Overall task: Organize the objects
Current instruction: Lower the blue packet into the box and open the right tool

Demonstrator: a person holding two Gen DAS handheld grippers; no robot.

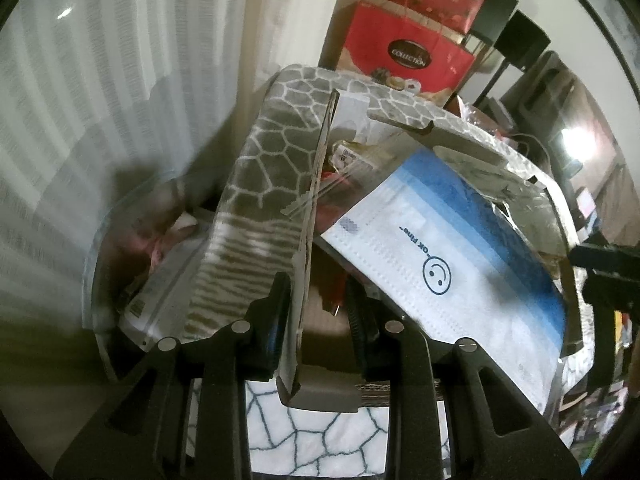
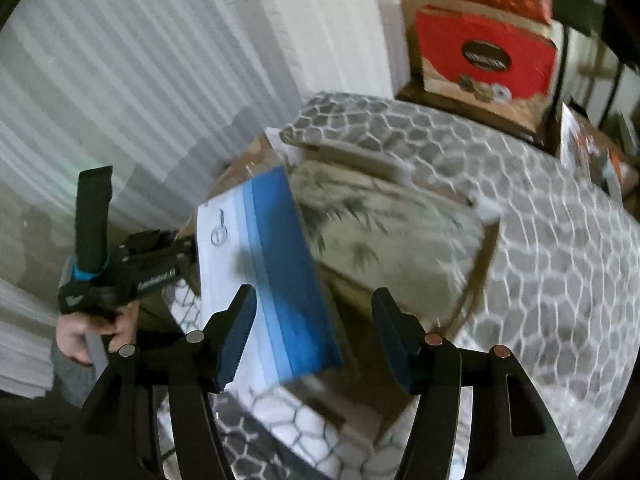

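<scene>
The left claw (image 1: 316, 316) grips the upright cardboard flap (image 1: 308, 216) of the open box (image 1: 460, 132) (hexagon-patterned blanket (image 2: 540, 240) beneath). A blue-and-white mask pack (image 1: 448, 256) lies tilted across the box's opening. The right claw (image 2: 314, 336) hangs wide above it, holding nothing.

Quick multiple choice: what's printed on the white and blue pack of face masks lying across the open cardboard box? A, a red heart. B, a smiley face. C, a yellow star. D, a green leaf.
B: the left wrist view shows a blue-outlined smiley face on the white part of the white and blue pack of face masks, beside small printed lettering.
</scene>
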